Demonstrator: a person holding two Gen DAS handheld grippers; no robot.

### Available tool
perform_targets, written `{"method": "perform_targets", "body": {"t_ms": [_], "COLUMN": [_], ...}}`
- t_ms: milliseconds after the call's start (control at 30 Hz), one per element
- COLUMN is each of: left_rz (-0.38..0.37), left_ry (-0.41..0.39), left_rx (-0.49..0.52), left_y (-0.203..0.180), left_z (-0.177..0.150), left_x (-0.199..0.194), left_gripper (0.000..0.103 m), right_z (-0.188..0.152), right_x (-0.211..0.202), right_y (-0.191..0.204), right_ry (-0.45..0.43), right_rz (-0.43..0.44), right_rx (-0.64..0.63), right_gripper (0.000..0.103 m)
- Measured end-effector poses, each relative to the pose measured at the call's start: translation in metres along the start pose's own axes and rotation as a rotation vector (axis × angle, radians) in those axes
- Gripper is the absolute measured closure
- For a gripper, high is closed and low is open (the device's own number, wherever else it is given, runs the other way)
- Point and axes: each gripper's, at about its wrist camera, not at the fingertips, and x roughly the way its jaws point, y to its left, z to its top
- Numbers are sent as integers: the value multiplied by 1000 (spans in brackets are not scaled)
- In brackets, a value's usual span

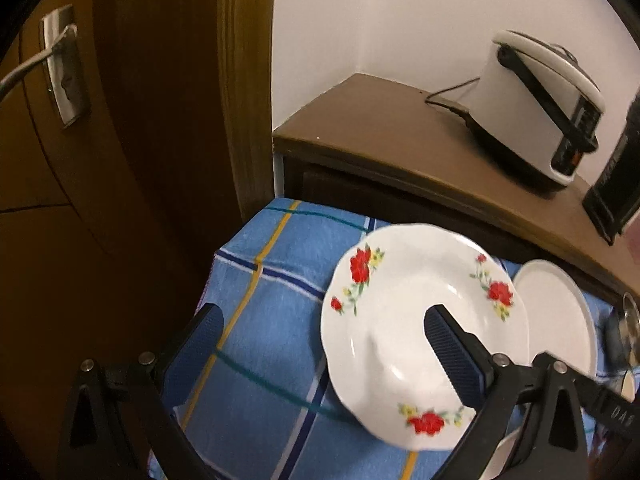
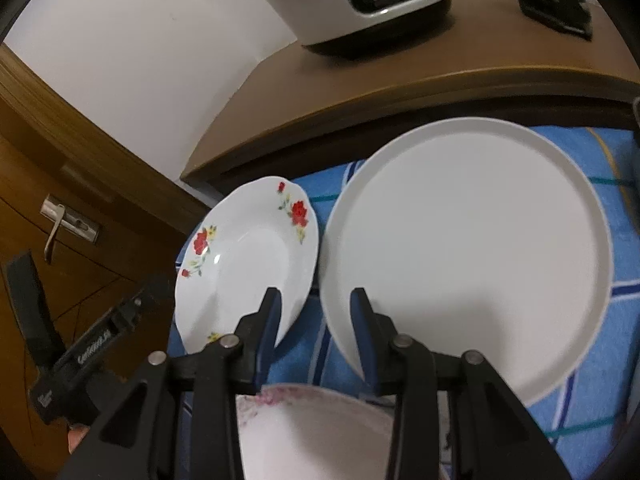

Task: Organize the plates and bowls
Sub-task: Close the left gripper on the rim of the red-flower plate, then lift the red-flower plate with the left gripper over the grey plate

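A white plate with red flowers point(image 1: 400, 300) lies on a blue checked cloth point(image 1: 260, 320). My left gripper point(image 1: 320, 320) stands wide open above it, its right finger point(image 1: 448, 340) over the plate's middle and its left finger over bare cloth. In the right wrist view the flowered plate point(image 2: 248, 256) lies left of a larger plain white plate point(image 2: 468, 248). My right gripper point(image 2: 316, 300) hangs over the gap between them, open a little, with nothing between its pads. A white bowl with a pink pattern point(image 2: 320, 424) sits just below it.
A brown cabinet point(image 1: 380, 128) behind the cloth carries a white rice cooker point(image 1: 532, 112) and a black appliance point(image 1: 612, 184). A wooden door with a metal handle point(image 1: 60, 68) is on the left. Metal ware point(image 1: 628, 320) shows at the right edge.
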Motion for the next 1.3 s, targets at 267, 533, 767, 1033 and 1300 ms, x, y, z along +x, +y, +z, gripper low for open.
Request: {"method": "perform_targets", "body": {"t_ms": [267,533,767,1033,1300], "left_rz": [-65,-78,-158,-161,-165], "left_ry": [77,94,120,113,89], "left_rx": [-46,-63,-101,-66,-47], "left_y": [6,10,16,4,3], "left_z": [9,11,7,5,5], "left_x": [28,42,54,57,58], "left_gripper": [43,49,63,68,68], "right_z": [7,13,16,11,17], "right_x": [19,30,30,25,33], "right_y": [-1,-2,-6,-2,-5], "right_ry": [32,43,43,32,10], "right_rz": [15,23,32,43,57], "right_rx": [15,9,-6,-25,-5], "right_gripper": [75,76,90,92,88]}}
